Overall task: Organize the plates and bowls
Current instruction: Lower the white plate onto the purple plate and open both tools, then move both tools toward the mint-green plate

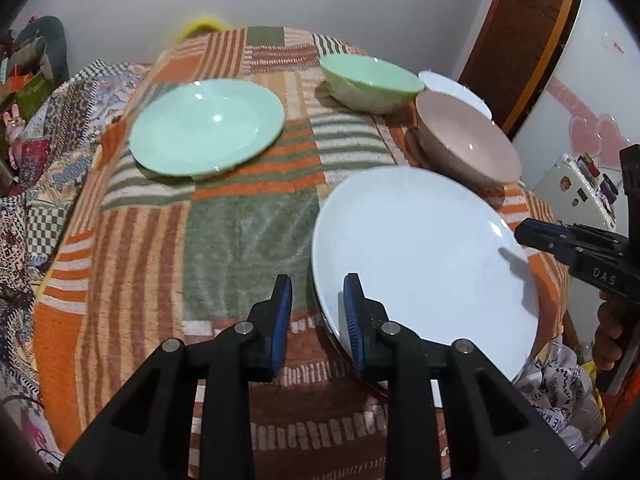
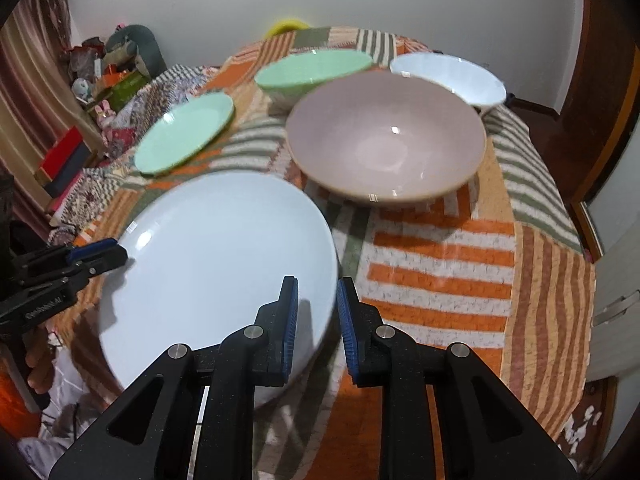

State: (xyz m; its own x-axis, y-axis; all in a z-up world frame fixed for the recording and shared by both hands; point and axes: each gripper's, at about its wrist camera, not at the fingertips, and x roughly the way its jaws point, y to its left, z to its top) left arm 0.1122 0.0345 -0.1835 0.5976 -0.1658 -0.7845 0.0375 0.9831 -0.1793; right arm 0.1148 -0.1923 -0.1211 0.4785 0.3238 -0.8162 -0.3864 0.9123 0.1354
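A white plate (image 1: pixel 428 256) lies at the near edge of the patchwork-covered table (image 1: pixel 240 240); it also shows in the right wrist view (image 2: pixel 216 268). My left gripper (image 1: pixel 316 312) is open, its jaws straddling the plate's left rim. My right gripper (image 2: pixel 318 316) is open, its jaws straddling the plate's right rim. A green plate (image 1: pixel 208 128) lies far left. A green bowl (image 1: pixel 368 80), a pink bowl (image 1: pixel 464 140) and a white bowl (image 2: pixel 448 76) stand behind.
The table drops off at the near edge, with cloth and bags (image 1: pixel 560 392) below. Clutter and boxes (image 2: pixel 80 128) stand at the left. A wooden door (image 1: pixel 532 36) and a fridge (image 1: pixel 576 188) are at the right.
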